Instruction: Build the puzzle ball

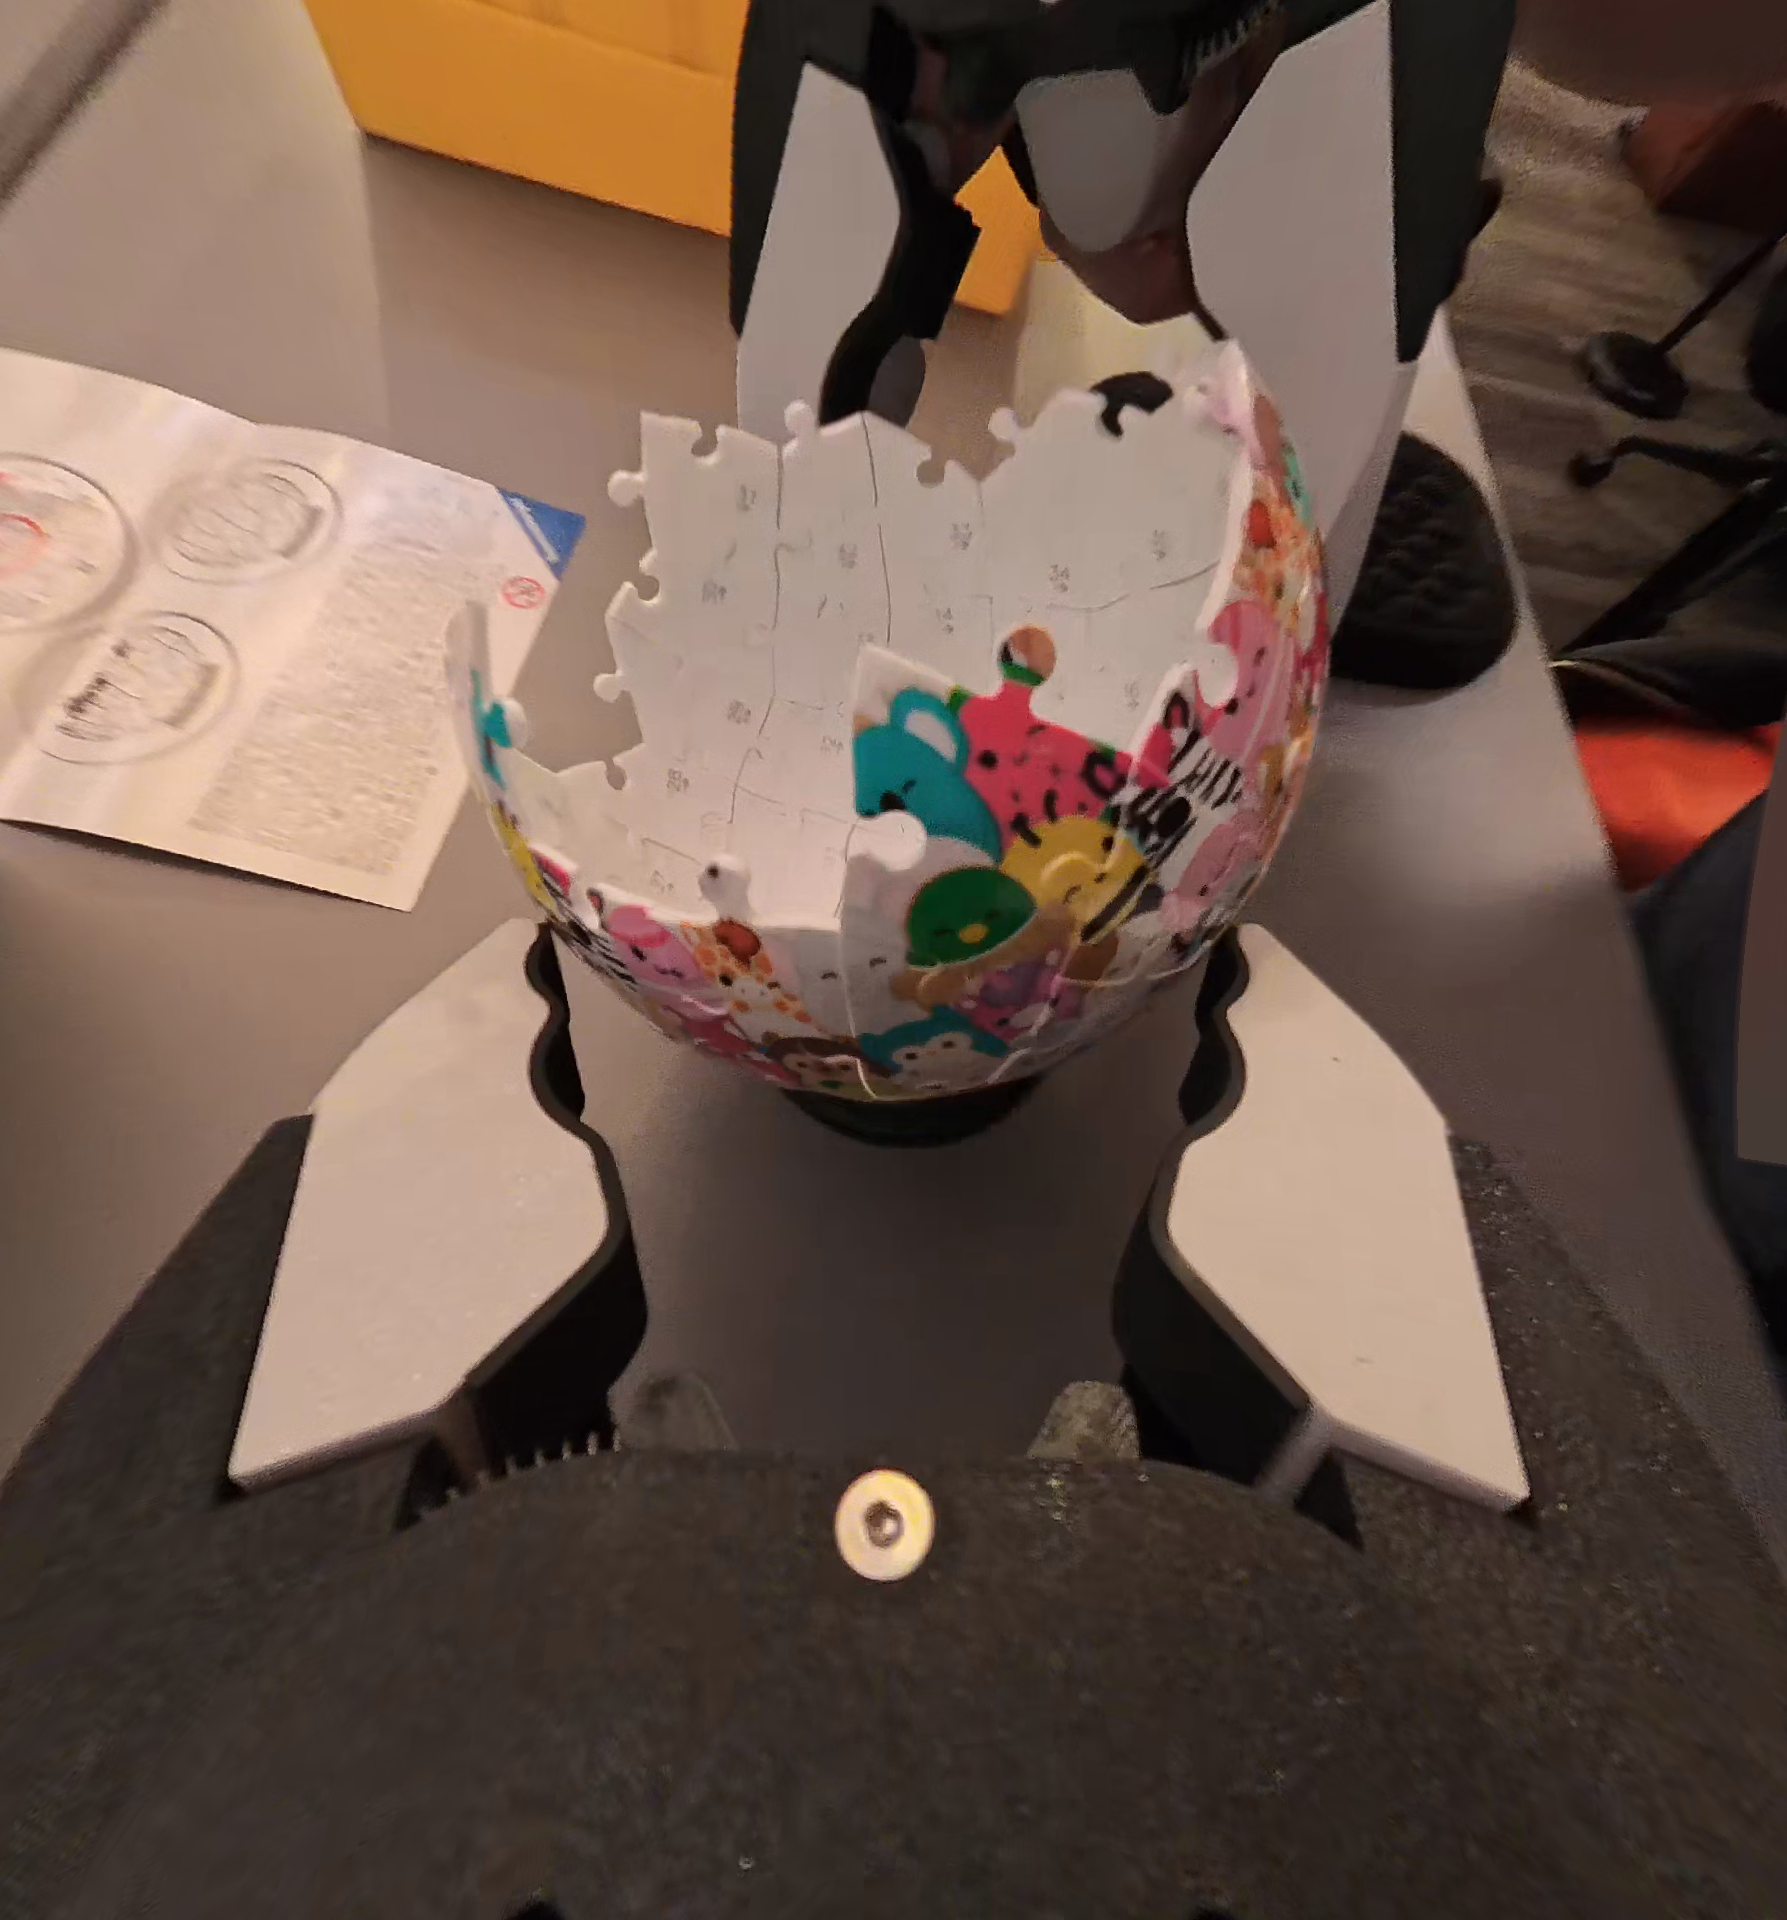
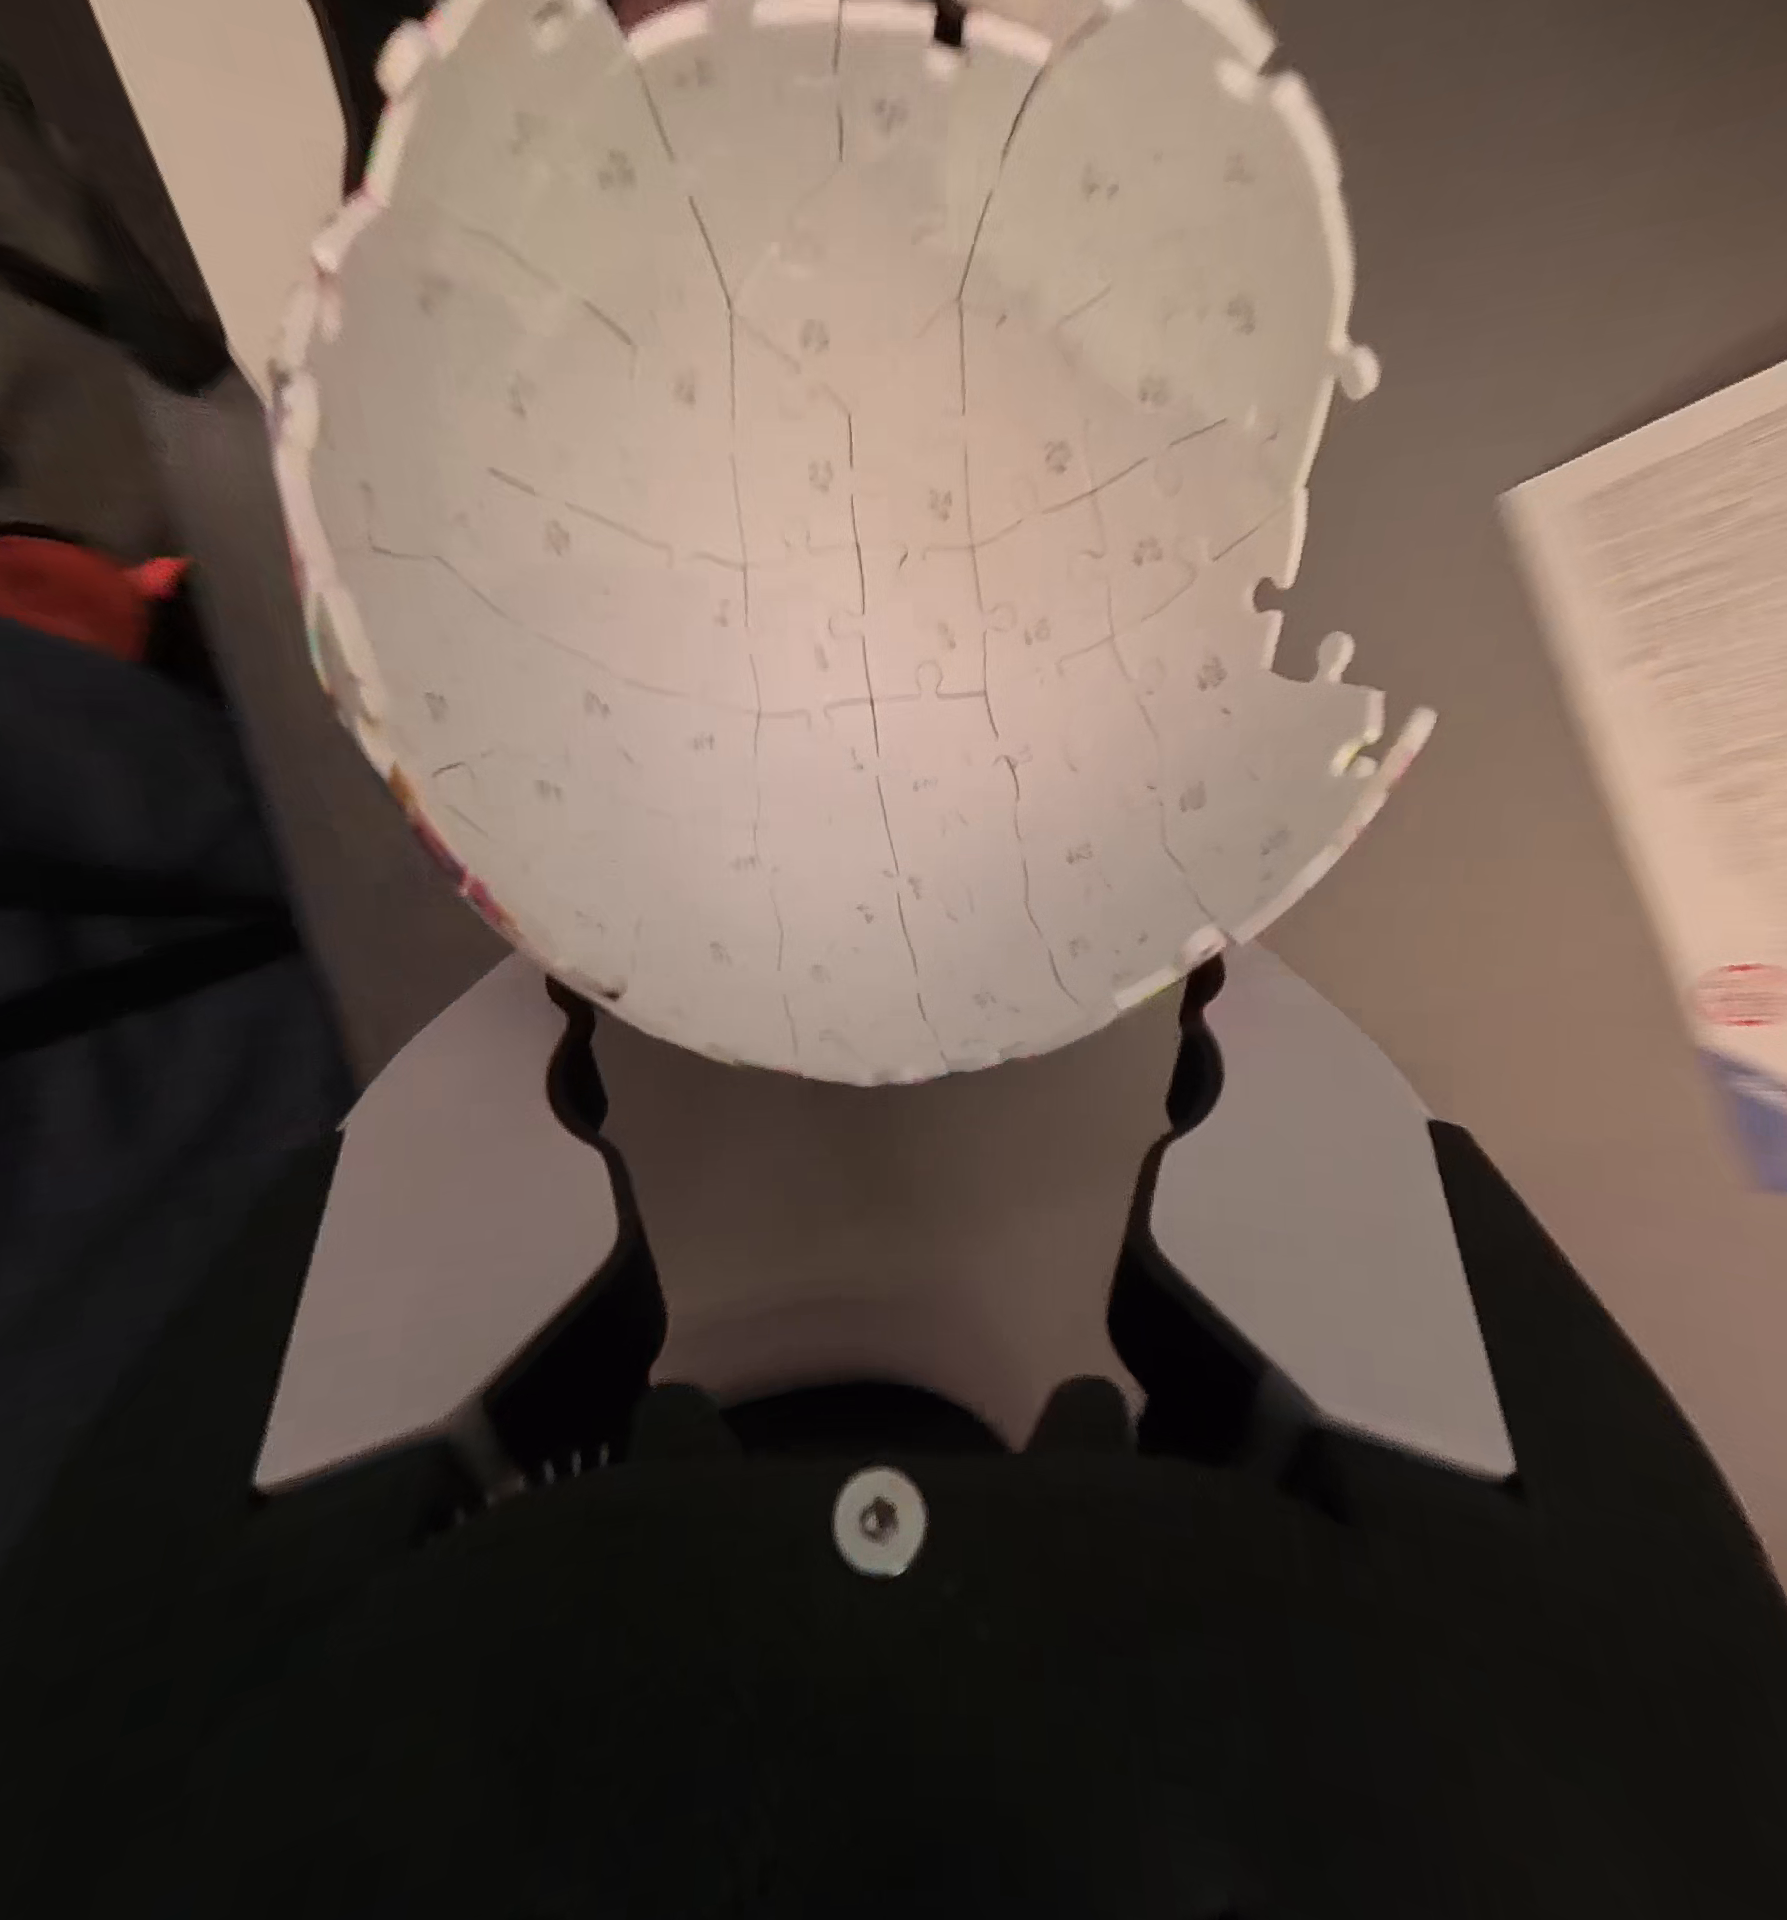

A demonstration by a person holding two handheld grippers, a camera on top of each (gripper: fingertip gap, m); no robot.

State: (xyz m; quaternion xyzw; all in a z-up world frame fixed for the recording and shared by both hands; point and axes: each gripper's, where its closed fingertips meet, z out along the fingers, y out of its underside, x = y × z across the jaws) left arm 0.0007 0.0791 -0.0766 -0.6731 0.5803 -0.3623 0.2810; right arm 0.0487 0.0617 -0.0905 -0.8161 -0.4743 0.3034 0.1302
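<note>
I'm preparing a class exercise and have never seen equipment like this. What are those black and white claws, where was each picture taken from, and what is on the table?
They are hand-held tongs, one per hand, each carrying a camera that looks along its fingers. The left tongs stand open before a half-built puzzle ball on a dark stand. The right tongs, also open, look down into the ball's white inside from above. On the grey table lie an instruction sheet and a yellow box. Nothing is held.

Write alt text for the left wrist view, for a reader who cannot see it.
A half-built puzzle ball, colourful outside and white inside, sits on a dark stand on a grey table, between the open fingers of the left gripper. The right gripper hangs open over its far rim; a leaflet lies to the left, a yellow box behind.
</note>
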